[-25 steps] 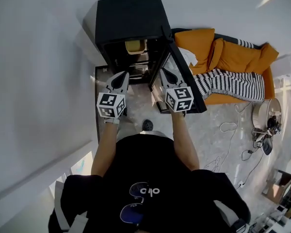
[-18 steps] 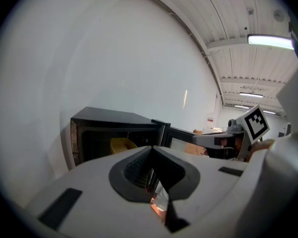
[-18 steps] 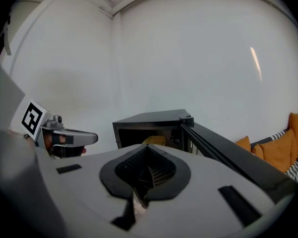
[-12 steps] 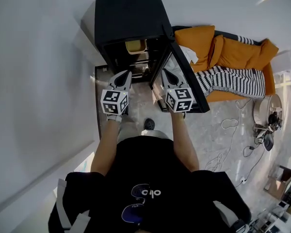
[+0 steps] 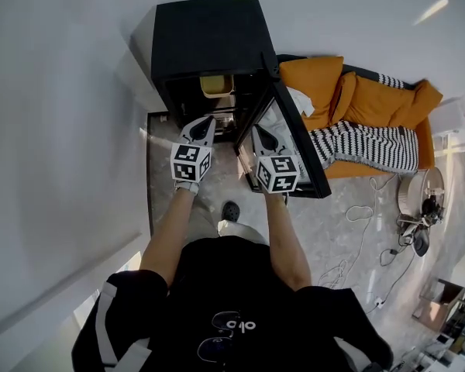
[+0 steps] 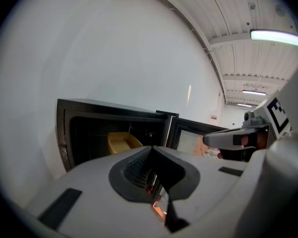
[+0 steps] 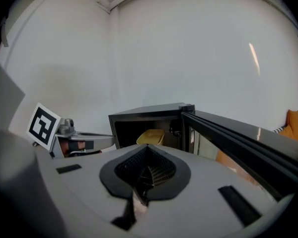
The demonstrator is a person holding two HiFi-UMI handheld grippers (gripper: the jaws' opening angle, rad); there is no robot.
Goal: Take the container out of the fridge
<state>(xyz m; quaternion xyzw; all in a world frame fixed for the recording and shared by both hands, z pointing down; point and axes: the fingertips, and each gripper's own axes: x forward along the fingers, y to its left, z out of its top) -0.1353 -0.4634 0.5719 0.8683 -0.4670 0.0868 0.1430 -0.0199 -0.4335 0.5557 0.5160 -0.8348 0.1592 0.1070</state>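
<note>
Approach step. The fridge [image 5: 205, 33] door [image 5: 298, 142] stands open, with the yellow container [image 5: 216, 84] inside. The left tool [image 5: 204, 122] and right tool [image 5: 257, 131] are both closed and empty. Next move: open the jaws and reach in.

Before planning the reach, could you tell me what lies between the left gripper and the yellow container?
Nothing: in the left gripper view the yellow container sits in the open fridge, with only bare air between it and the shut left gripper.

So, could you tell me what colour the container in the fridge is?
The container is pale yellow, clearest in the left gripper view.
</note>
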